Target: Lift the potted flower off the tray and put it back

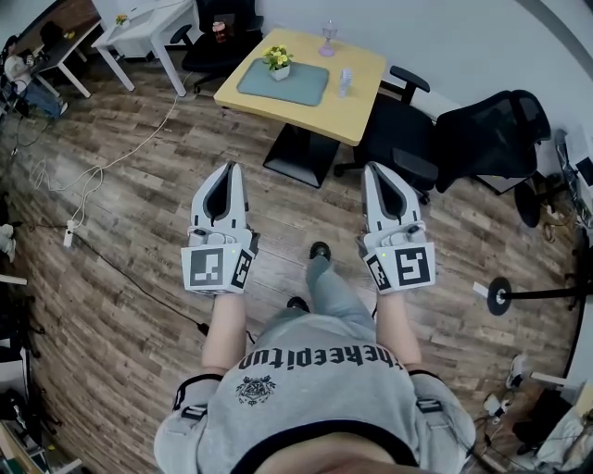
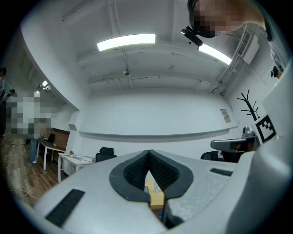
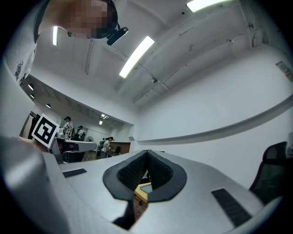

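Wood-plank floor (image 1: pixel 120 241) fills the head view, with a white desk (image 1: pixel 139 28) at the far left. The left gripper (image 1: pixel 227 168) is held over the floor, its jaws pressed together at the tips with nothing between them. Ahead and a little to its right stands a yellow table (image 1: pixel 357 106) carrying a blue-green tray (image 1: pixel 301 88). The potted flower (image 1: pixel 277 61) sits on the tray's far left corner, well apart from either tool. A glass (image 1: pixel 328 37) stands near the table's far edge. The right gripper (image 1: pixel 378 169) is likewise closed and empty. Black chairs (image 1: pixel 486 134) stand at the right.
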Tool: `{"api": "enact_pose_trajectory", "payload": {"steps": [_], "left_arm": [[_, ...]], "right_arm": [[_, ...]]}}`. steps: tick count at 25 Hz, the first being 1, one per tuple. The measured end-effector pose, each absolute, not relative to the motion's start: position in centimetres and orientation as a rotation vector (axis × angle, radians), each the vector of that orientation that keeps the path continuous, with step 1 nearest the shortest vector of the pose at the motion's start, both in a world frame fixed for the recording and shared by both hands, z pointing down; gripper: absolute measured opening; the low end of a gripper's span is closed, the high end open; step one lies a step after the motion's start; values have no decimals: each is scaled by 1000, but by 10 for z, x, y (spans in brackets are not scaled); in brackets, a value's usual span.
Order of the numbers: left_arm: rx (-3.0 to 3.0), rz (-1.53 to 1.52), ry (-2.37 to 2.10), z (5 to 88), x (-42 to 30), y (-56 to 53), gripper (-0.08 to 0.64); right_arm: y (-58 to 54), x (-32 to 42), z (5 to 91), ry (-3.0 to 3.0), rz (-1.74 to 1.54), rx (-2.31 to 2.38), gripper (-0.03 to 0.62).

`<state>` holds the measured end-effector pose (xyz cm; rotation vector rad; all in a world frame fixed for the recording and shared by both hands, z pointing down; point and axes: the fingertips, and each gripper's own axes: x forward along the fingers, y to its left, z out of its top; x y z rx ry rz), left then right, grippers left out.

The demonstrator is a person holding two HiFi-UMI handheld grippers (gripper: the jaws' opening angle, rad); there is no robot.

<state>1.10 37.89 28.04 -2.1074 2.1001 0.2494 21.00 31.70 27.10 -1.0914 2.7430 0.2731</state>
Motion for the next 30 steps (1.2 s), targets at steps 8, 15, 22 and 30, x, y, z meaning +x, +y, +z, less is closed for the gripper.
{"api": "enact_pose_trajectory", "payload": {"steps": [8,15,22,30], "left_arm": [[-2097,222,2113,284,-13,322,3],[-2054,223,2136,279,-46,255,3],[-2053,227,2102,266,-59,187,16],[-2097,222,2044,259,-62,120,229]], "right_arm": [[254,183,276,2754,254,-1062,0],[180,149,265,2744,267,-1012,2],[108,124,253,2746,276,-957,2],[43,103,245,2747,286,-891,1]]}}
